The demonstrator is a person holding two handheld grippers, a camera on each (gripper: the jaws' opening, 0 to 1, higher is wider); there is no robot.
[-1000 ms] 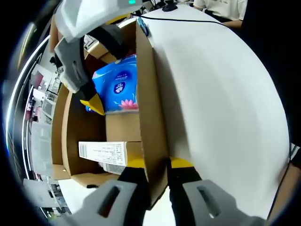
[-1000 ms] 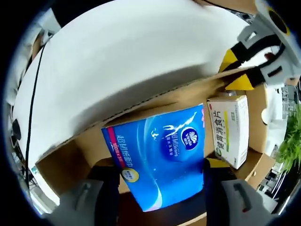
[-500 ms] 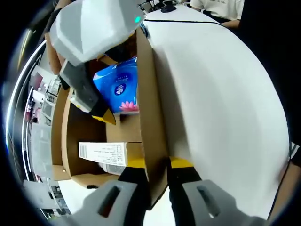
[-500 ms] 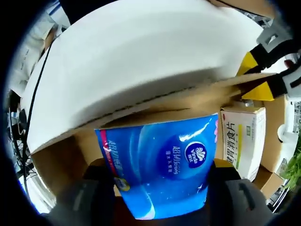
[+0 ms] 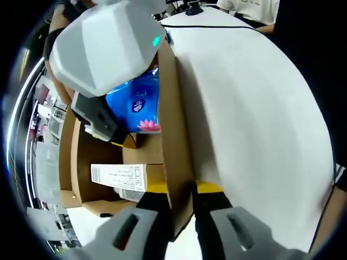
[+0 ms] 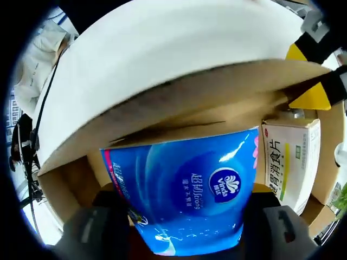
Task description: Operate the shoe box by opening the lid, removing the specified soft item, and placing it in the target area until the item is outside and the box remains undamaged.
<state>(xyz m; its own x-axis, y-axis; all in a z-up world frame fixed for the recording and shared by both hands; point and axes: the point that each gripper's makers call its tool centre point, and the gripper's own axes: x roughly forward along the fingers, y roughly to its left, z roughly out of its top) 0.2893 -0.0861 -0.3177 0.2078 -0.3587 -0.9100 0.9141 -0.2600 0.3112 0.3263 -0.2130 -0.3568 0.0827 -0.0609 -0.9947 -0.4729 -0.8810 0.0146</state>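
Raised white lid pinned upright at its cardboard edge by the left gripper, jaws clamped narrow on it. Brown shoe box wide open on the table below. Blue tissue pack squeezed between the right gripper jaws, low inside the box beside 1 white carton. Best lifted straight up, clear of wall and lid.

Bright, even light; edges bend (fisheye), nearest parts blur.

box interior: cramped | obstacles: tissue pack, medicine carton | white lid upright alongside
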